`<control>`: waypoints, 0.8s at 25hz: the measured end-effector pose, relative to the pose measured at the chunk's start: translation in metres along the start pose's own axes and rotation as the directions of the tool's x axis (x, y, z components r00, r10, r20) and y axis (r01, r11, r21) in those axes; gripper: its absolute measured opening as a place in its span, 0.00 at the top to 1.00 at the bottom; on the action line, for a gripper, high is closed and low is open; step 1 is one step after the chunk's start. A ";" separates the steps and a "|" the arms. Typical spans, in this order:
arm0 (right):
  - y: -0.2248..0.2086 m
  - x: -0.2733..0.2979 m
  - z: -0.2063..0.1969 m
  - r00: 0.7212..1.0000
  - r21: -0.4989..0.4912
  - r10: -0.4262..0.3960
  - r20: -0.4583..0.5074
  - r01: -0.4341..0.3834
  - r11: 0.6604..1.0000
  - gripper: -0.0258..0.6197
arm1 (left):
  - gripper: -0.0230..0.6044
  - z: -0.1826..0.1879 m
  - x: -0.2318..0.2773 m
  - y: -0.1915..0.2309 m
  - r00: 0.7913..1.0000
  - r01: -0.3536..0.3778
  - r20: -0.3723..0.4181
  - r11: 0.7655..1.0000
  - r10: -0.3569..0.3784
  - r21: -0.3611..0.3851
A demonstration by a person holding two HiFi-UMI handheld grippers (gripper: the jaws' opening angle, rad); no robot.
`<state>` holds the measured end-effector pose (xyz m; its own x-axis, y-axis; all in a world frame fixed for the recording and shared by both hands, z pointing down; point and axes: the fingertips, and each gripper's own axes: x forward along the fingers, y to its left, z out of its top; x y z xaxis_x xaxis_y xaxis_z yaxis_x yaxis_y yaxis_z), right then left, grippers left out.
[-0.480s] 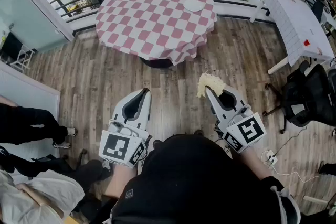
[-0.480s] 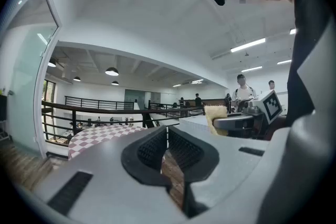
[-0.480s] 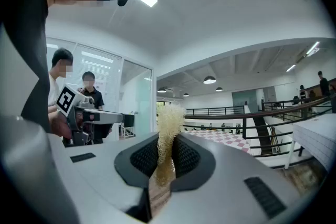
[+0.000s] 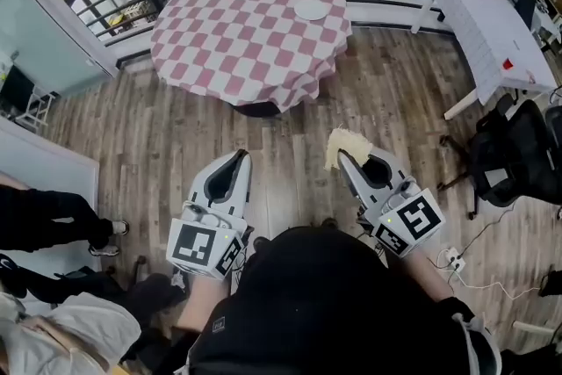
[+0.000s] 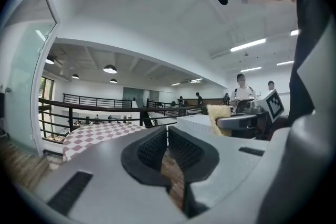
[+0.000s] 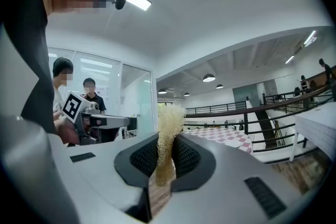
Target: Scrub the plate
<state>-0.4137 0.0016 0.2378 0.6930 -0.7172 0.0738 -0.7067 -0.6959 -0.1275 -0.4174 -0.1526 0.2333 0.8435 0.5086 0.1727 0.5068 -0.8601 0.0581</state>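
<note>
My right gripper (image 4: 344, 157) clamped on fibrous scrubber (image 4: 342, 141). Left gripper (image 4: 235, 161) empty, jaws nearly together. Plate (image 4: 309, 10) sits far side of checkered table (image 4: 219, 39), well apart from both. Risk, my judgement: narrow pinch lets scrubber slip; unsteadied plate skids.

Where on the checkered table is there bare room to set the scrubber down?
The whole checkered table is bare cloth except the white plate near its far right edge; the widest free patch lies left of the plate and toward the near rim. Tight only between plate and that far rim.
</note>
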 end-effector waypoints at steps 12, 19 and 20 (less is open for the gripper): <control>-0.074 -0.090 -0.026 1.000 0.076 -0.017 -0.022 0.019 0.997 0.89 | 0.94 0.010 0.091 -0.105 0.993 0.115 -0.031 0.993 -0.114 0.040; -0.106 -0.090 -0.028 0.997 0.150 -0.059 -0.050 0.066 0.986 0.89 | 0.94 0.024 0.144 -0.123 0.974 0.216 -0.076 0.976 -0.212 0.041; -0.109 -0.093 -0.030 0.997 0.158 -0.057 -0.056 0.065 0.985 0.89 | 0.94 0.023 0.147 -0.128 0.973 0.220 -0.078 0.975 -0.217 0.038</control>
<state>-0.4058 0.1433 0.2749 0.7230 -0.6773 0.1360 -0.6288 -0.7267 -0.2766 -0.3541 0.0335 0.2286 0.6970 0.6785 0.2319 0.6864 -0.7249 0.0578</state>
